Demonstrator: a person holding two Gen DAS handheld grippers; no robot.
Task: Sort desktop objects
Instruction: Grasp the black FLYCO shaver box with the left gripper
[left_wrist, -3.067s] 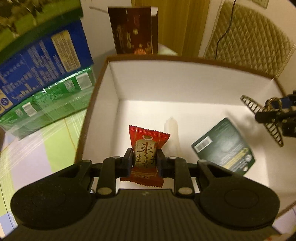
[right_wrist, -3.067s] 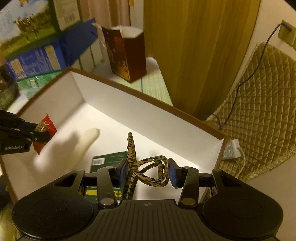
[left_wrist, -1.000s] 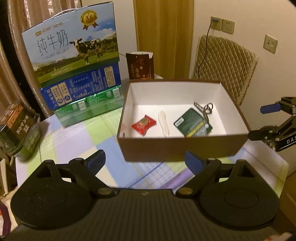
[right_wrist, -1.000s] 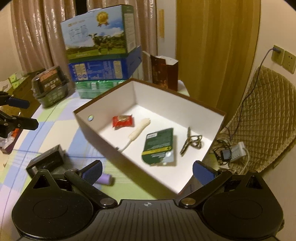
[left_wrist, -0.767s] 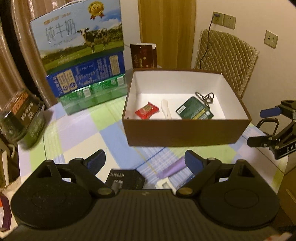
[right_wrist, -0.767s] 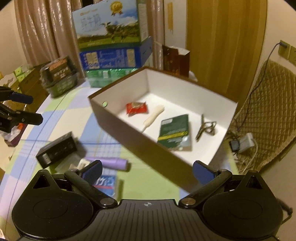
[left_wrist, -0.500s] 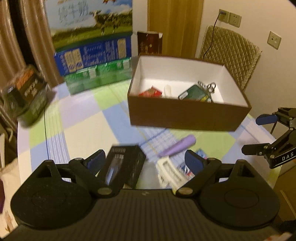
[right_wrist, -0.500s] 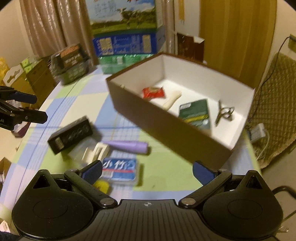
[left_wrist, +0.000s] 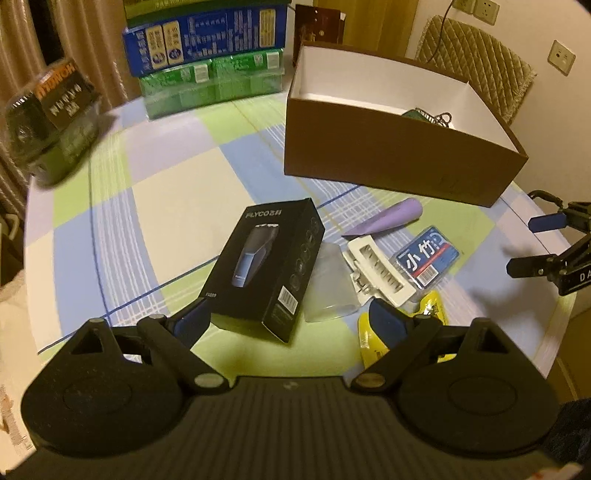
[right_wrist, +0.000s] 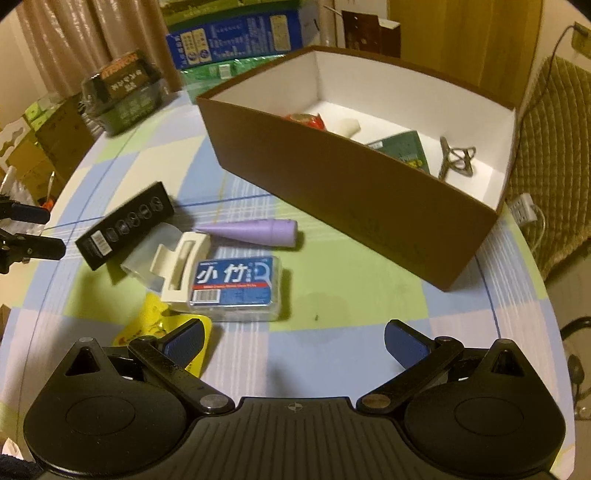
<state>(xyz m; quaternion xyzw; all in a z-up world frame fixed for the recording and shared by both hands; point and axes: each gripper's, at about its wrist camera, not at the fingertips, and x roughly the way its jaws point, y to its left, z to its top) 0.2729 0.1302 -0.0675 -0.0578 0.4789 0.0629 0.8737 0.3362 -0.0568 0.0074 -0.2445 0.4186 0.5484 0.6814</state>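
Desktop objects: we see a loose cluster lying on the checked tablecloth (left_wrist: 155, 199), near of the brown box (right_wrist: 332, 177), waiting to be sorted.
Left gripper (left_wrist: 291, 317): we hold it with jaws spread wide and nothing between them, poised just near of the black shaver box (left_wrist: 266, 266).
Right gripper (right_wrist: 295, 341): we hold it equally wide and empty, above bare cloth just right of the yellow packet (right_wrist: 162, 332).
Nearest pieces: the blue floss case (right_wrist: 236, 284) touches the white clip (right_wrist: 181, 266), which overlaps a clear plastic piece (left_wrist: 328, 284); the purple tube (right_wrist: 255, 230) lies just far of them.
Already in the box: a red candy (right_wrist: 306, 120), a white stick (right_wrist: 349, 127), a green packet (right_wrist: 402, 147) and a patterned hair clip (right_wrist: 456, 158).
Step in hand: we judge this the approach to the next pick, shaver box for the left, floss case or yellow packet for the right.
Doing it well: we should straddle the shaver box across its narrow width, pads flat on its long sides, and lift straight so it does not drag the clear piece.
Risk: the pieces overlap, so taking the floss case may tug the white clip along; we would lift slowly.
Background: stacked milk cartons (left_wrist: 207, 29) stand at the far edge.
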